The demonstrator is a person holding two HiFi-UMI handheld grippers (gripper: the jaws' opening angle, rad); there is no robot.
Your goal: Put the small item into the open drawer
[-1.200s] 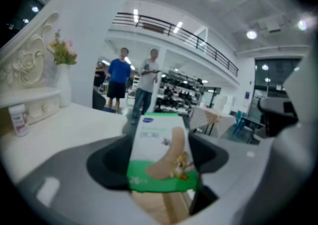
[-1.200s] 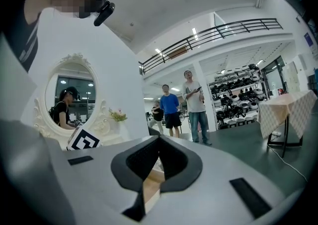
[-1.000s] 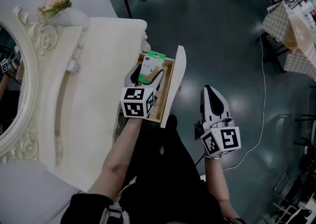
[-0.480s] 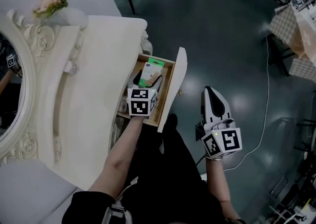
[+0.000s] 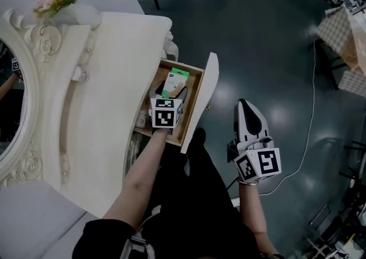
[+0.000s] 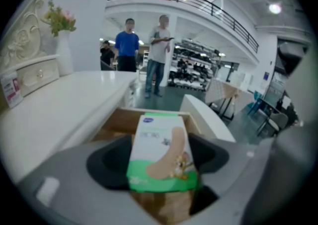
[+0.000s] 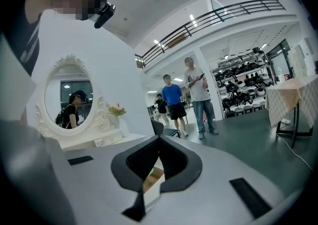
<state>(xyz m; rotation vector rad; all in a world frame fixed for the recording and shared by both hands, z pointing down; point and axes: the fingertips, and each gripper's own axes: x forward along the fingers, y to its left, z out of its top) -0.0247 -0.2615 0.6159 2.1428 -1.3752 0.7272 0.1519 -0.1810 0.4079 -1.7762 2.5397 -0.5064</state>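
A small white and green box (image 5: 174, 82) (image 6: 161, 152) with a plaster pictured on it sits between the jaws of my left gripper (image 5: 170, 92) (image 6: 159, 159), which is shut on it. The box hangs low inside the open wooden drawer (image 5: 193, 106) (image 6: 121, 119) of the white dressing table (image 5: 103, 92), near the drawer's far end. My right gripper (image 5: 245, 108) (image 7: 158, 138) is shut and holds nothing. It hovers over the floor to the right of the drawer's white front panel (image 5: 201, 100).
An oval mirror (image 5: 8, 98) and a vase of flowers (image 5: 56, 0) stand at the table's back. A small pinkish item (image 5: 141, 118) lies at the drawer's left. A cable (image 5: 306, 132) runs over the dark floor. People (image 6: 144, 50) stand far off.
My left gripper with the box has moved a little nearer and lower into the drawer. The right gripper has stayed about where it was.
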